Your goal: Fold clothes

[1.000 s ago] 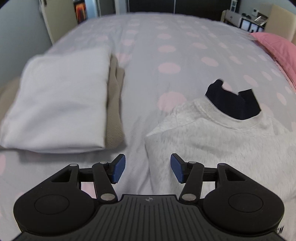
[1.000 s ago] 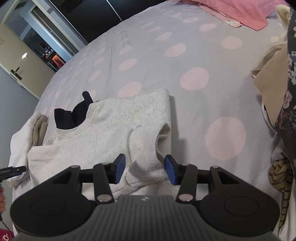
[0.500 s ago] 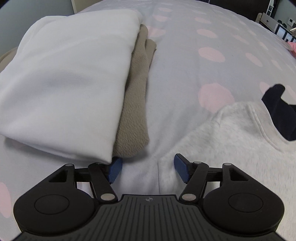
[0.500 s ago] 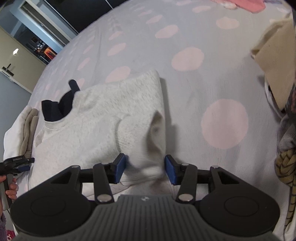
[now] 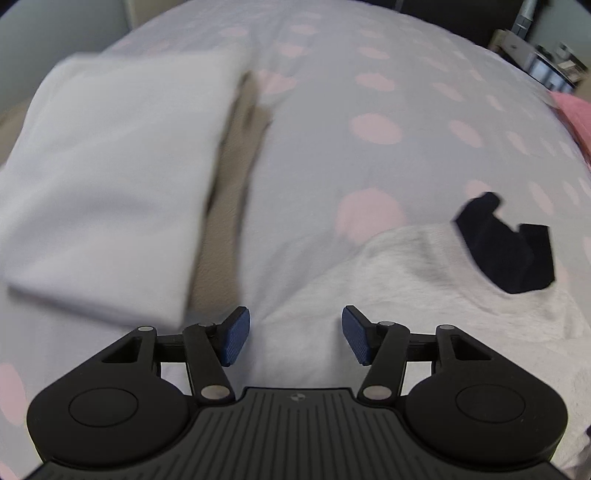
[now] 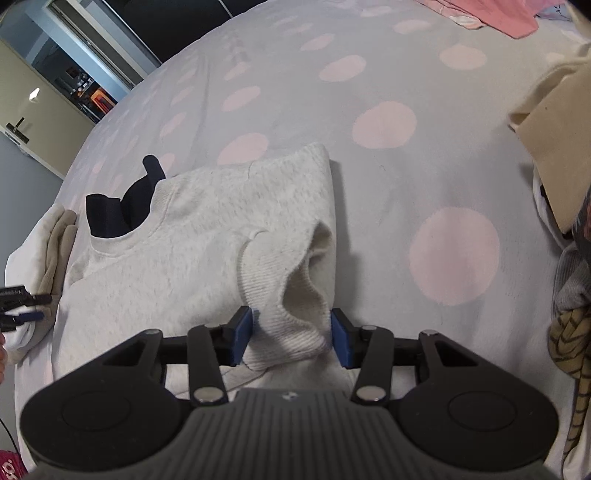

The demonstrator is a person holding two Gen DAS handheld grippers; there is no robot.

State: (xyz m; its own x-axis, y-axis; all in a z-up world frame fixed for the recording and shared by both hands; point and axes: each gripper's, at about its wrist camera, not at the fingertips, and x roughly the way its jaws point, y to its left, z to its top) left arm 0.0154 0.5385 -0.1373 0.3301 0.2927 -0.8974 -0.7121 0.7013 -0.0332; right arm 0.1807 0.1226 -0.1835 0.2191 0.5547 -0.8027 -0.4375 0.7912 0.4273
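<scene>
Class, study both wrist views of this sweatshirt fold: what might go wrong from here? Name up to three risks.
1. The right gripper has the ribbed cuff bunched between its jaws; closing may trap extra layers and spoil the fold.
2. The left gripper hovers open at the sweatshirt edge, near the folded white garment; a sweep could disturb that stack.
3. The dark garment at the collar may get folded inside.

A bed [image 6: 369,66] under a pale sheet with pink dots carries the clothes. A light grey sweater [image 6: 192,236] lies flat on it, a dark garment [image 6: 110,218] at its collar. Beside it sits a folded white piece [image 5: 110,177] on a beige one [image 5: 232,177]. Pink cloth [image 6: 491,14] lies at the far edge
</scene>
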